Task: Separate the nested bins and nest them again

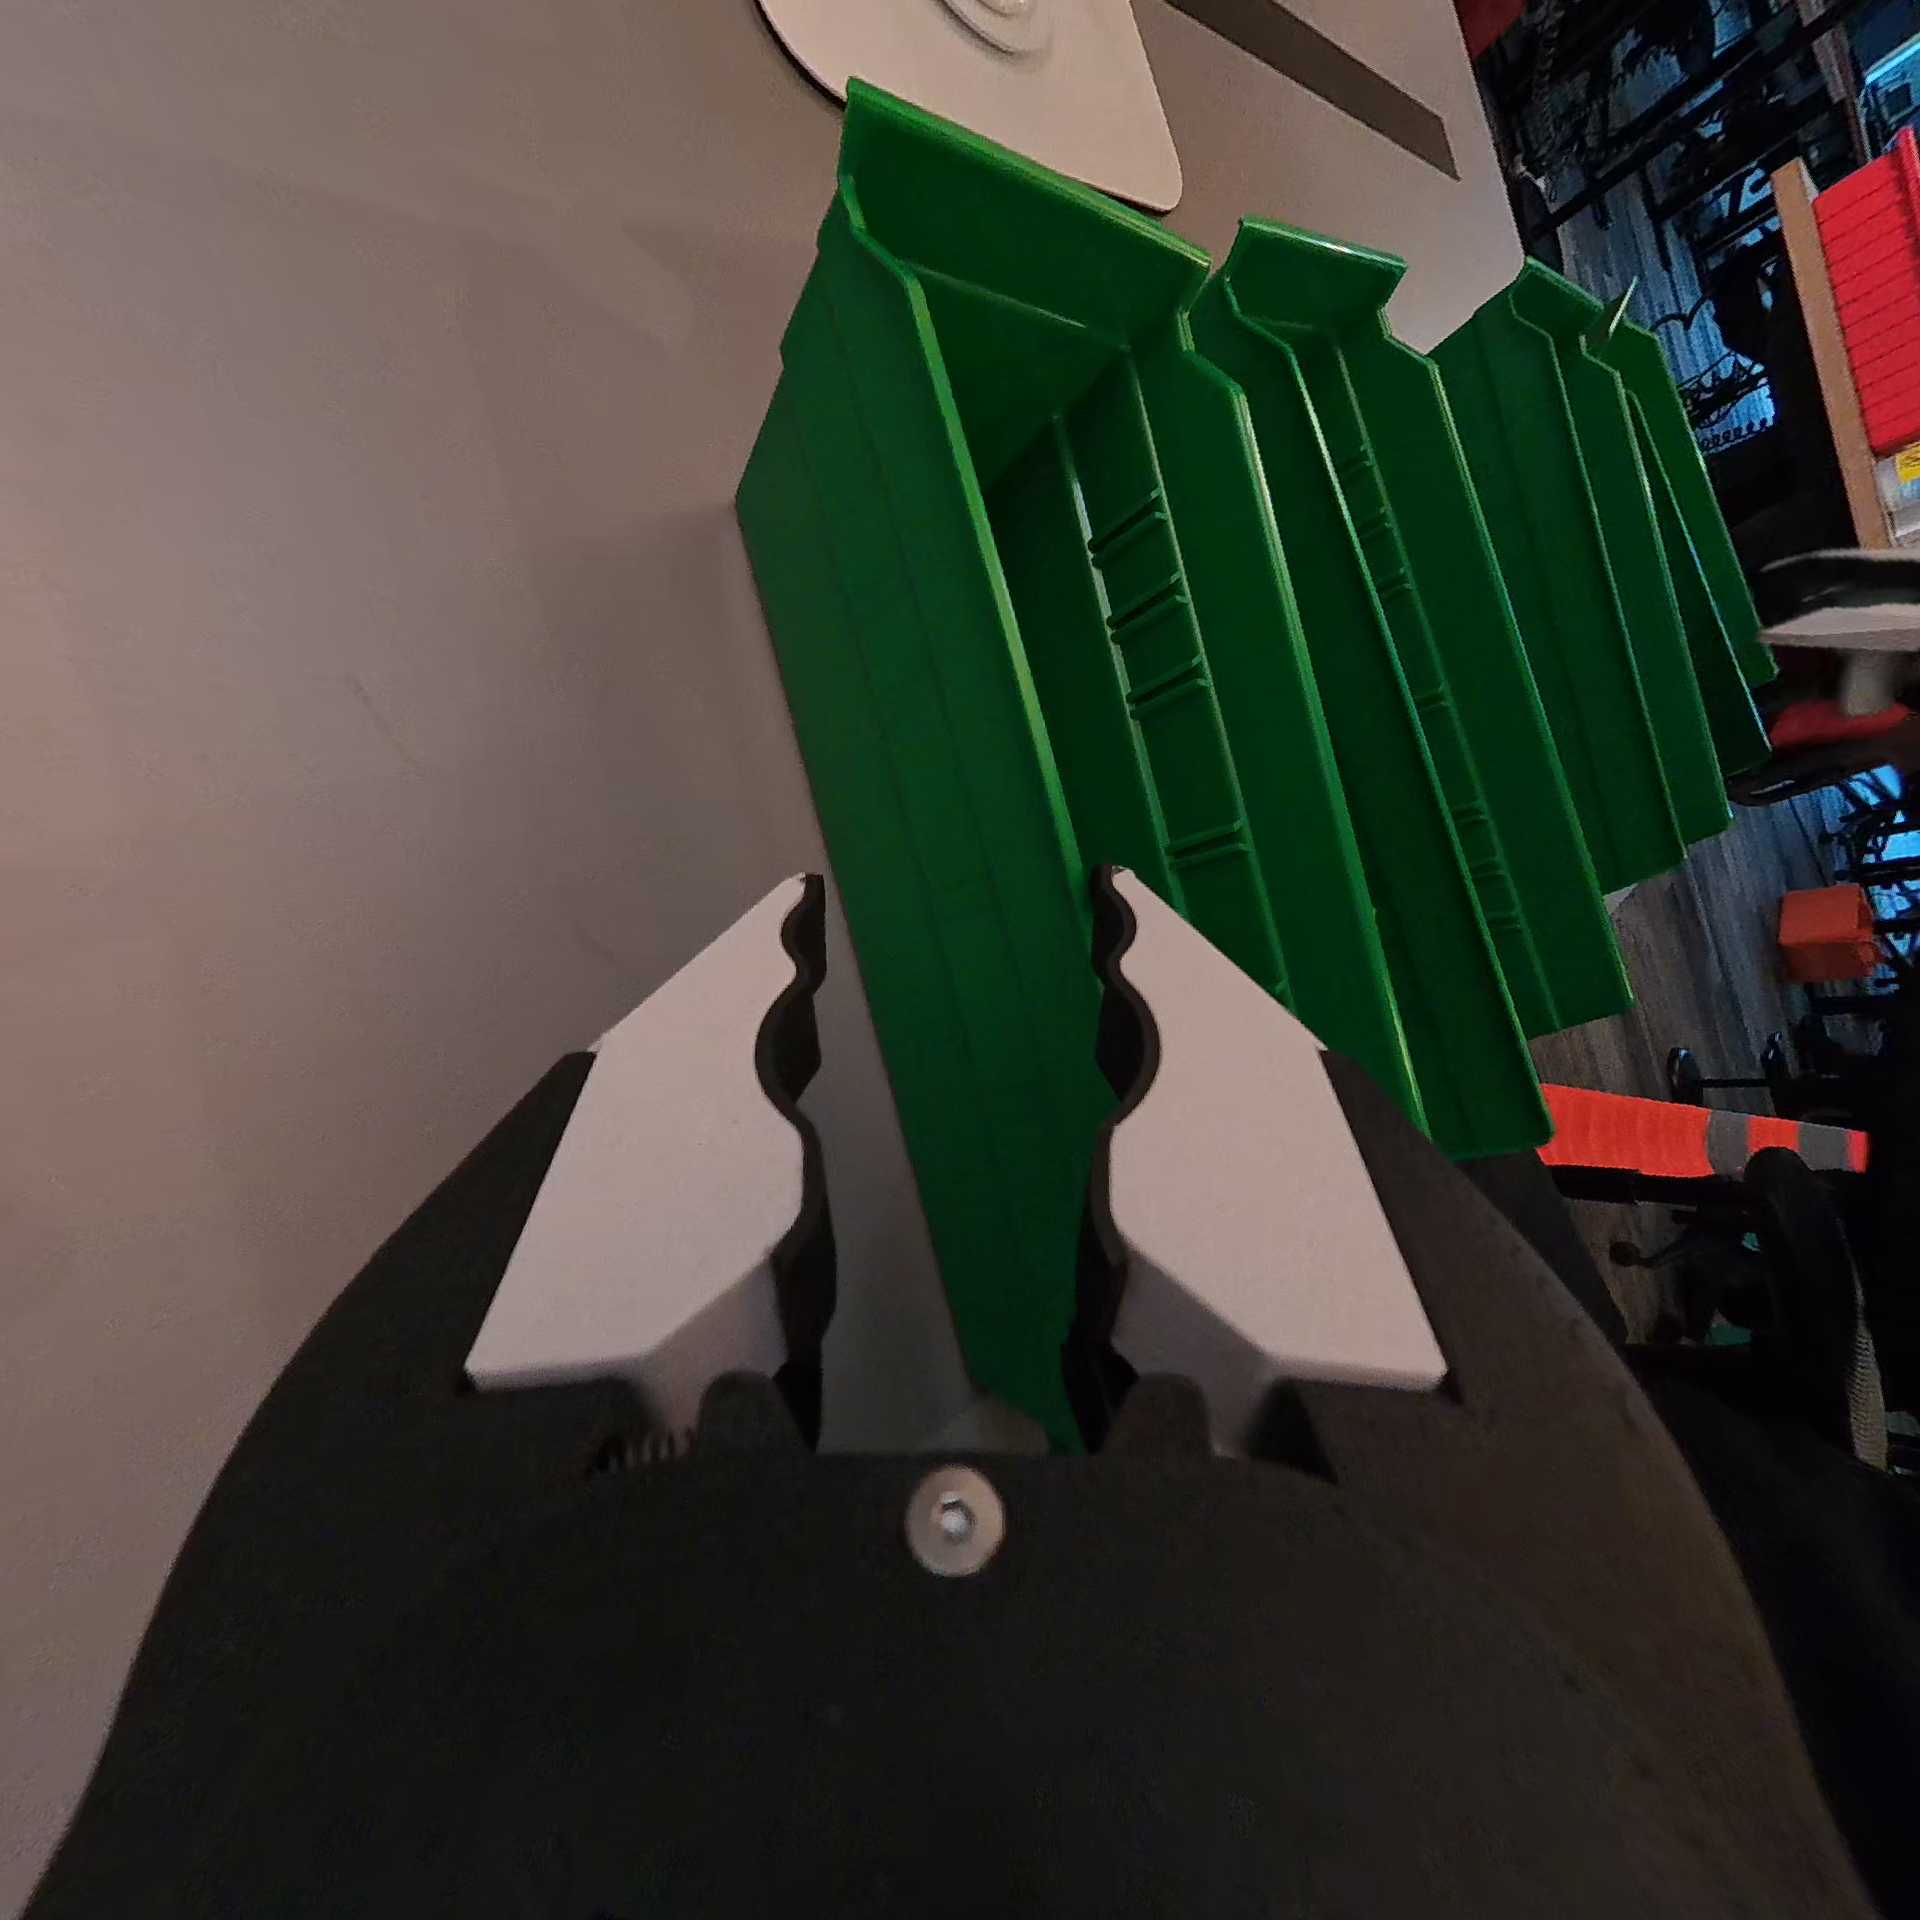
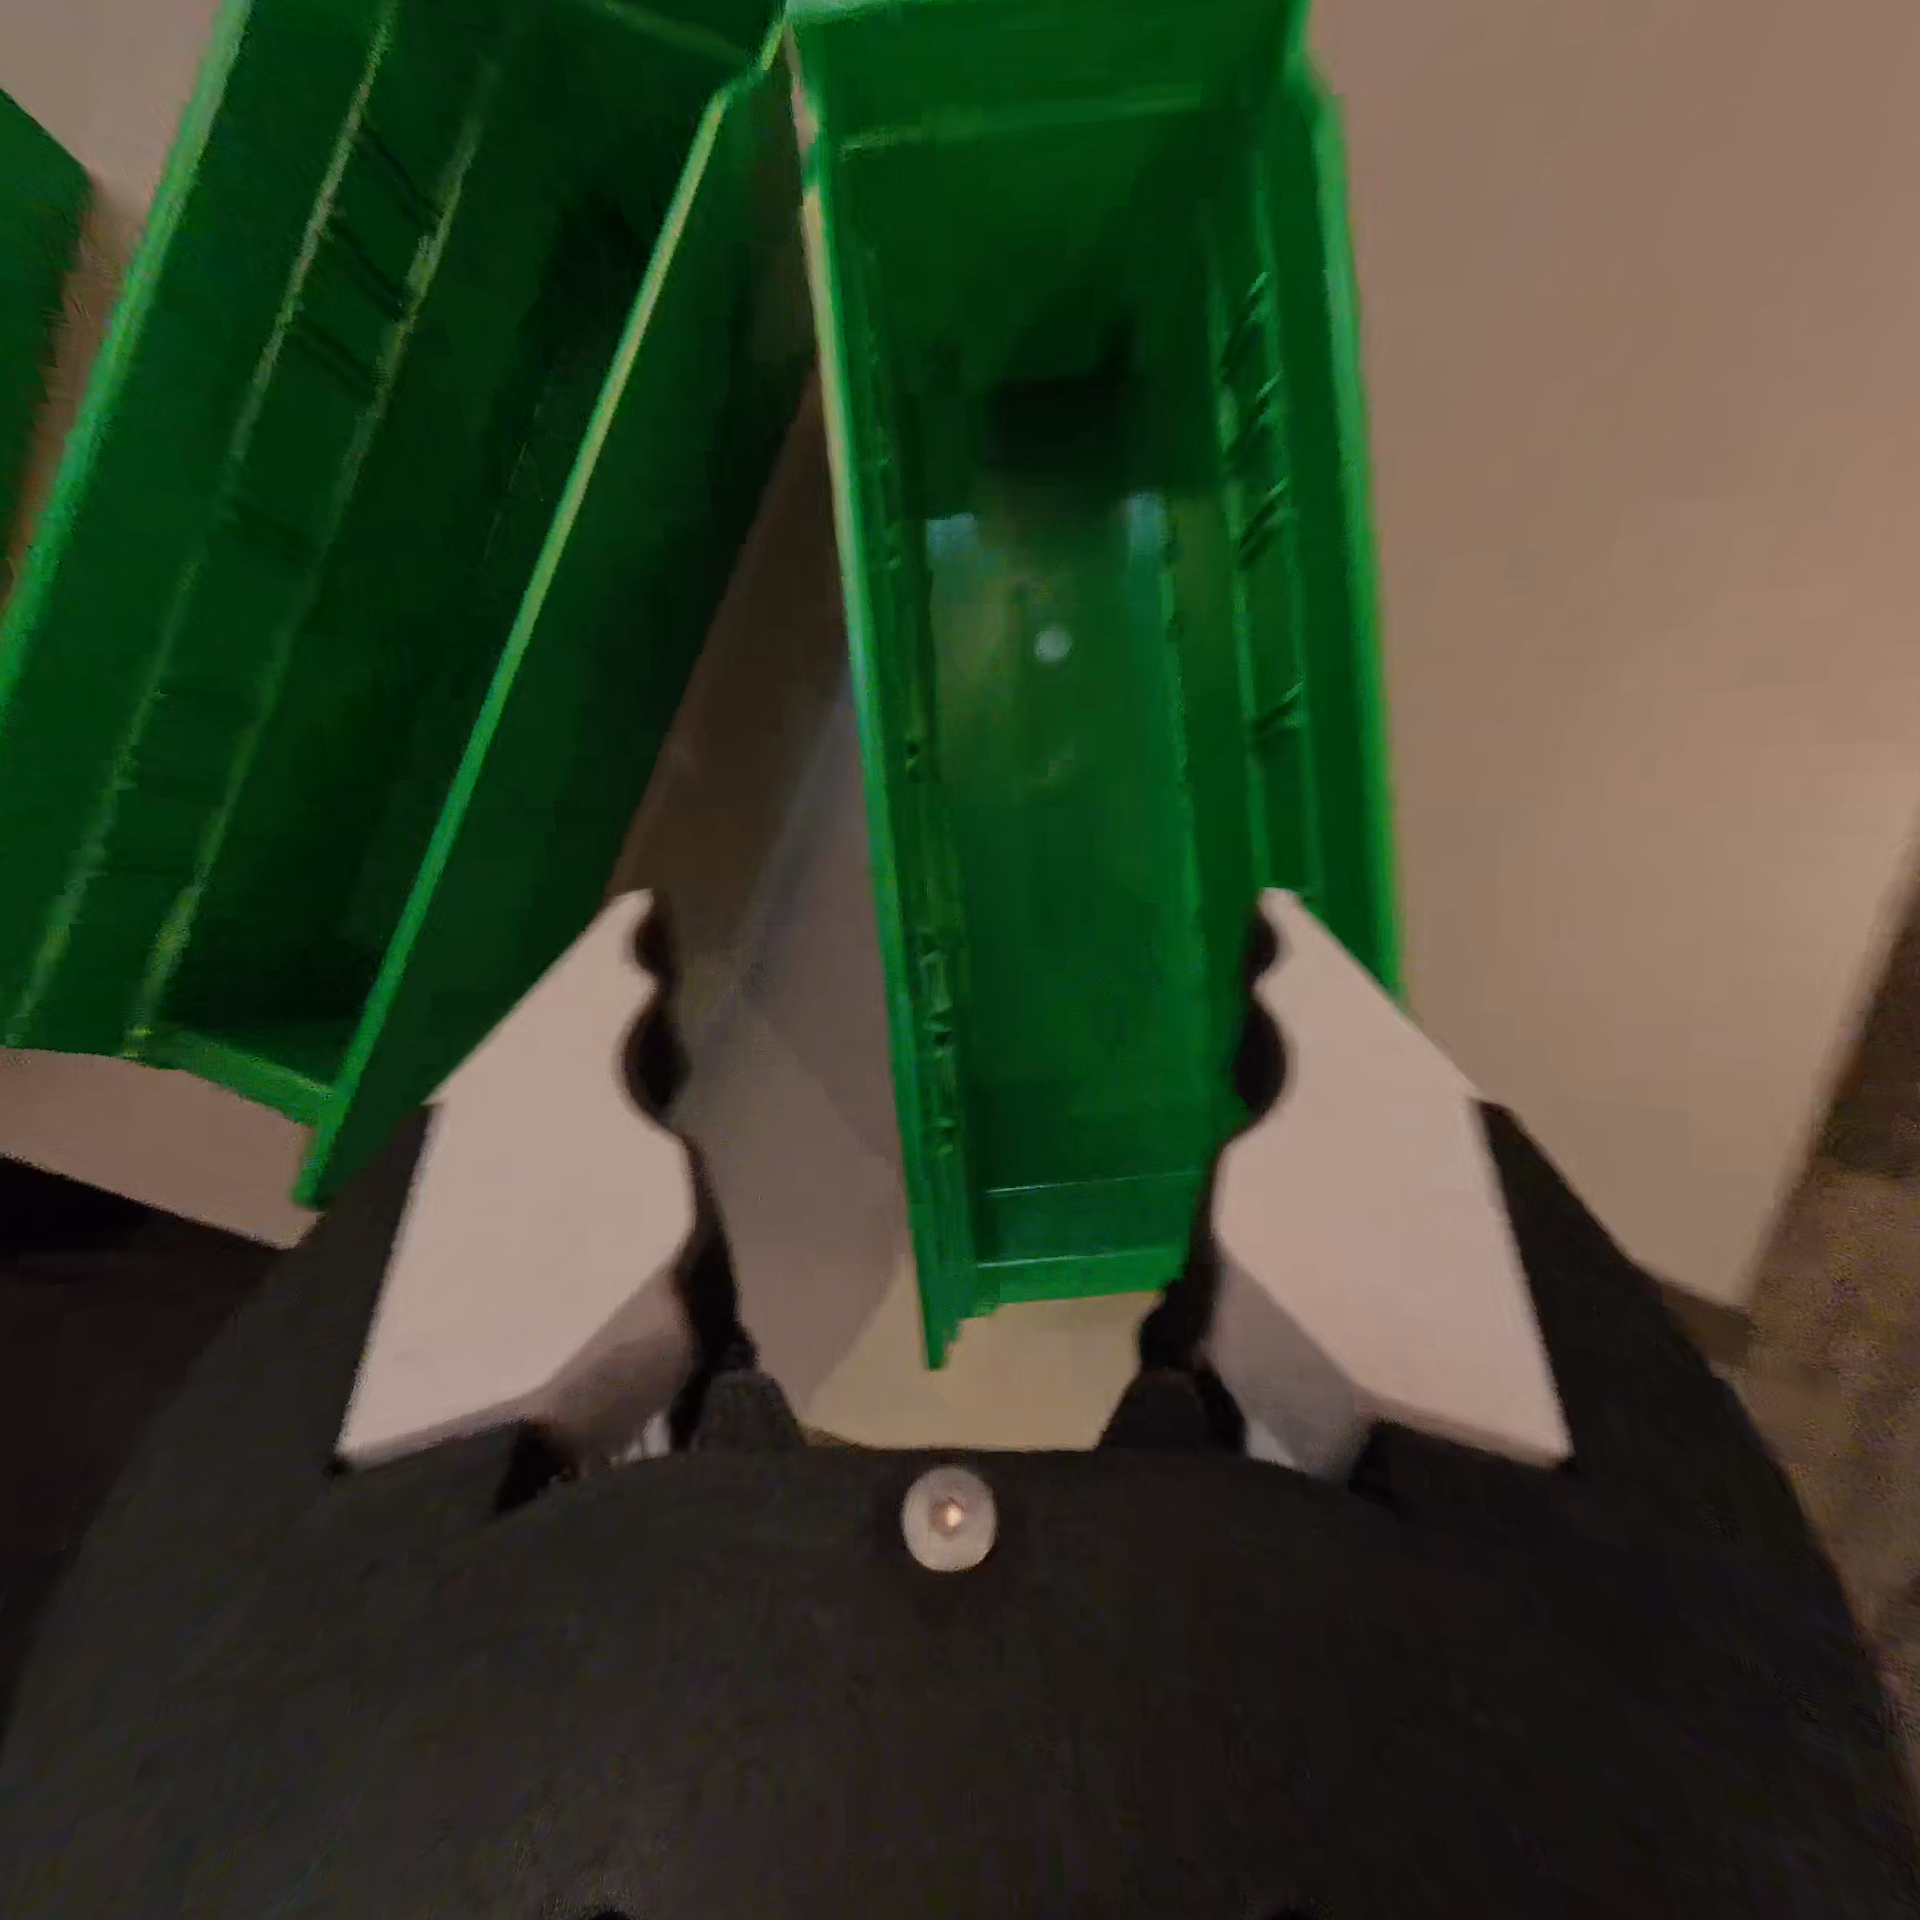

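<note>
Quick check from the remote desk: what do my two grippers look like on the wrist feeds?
Both match: left gripper and right gripper have a black matte body, two pale grey wedge fingers with wavy black pads, and one silver screw centred below. No cables or sleeves visible.

Bins (image 1: 1351, 623) lie side by side in a row on the table (image 1: 364, 520).

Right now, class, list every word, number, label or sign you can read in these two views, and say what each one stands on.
Green bins: no writing shows on them in either view.
Small pale label by the wooden board, at the right edge of the left wrist view: too small to read.
No other writing shows, so there is nothing to quote.
</note>
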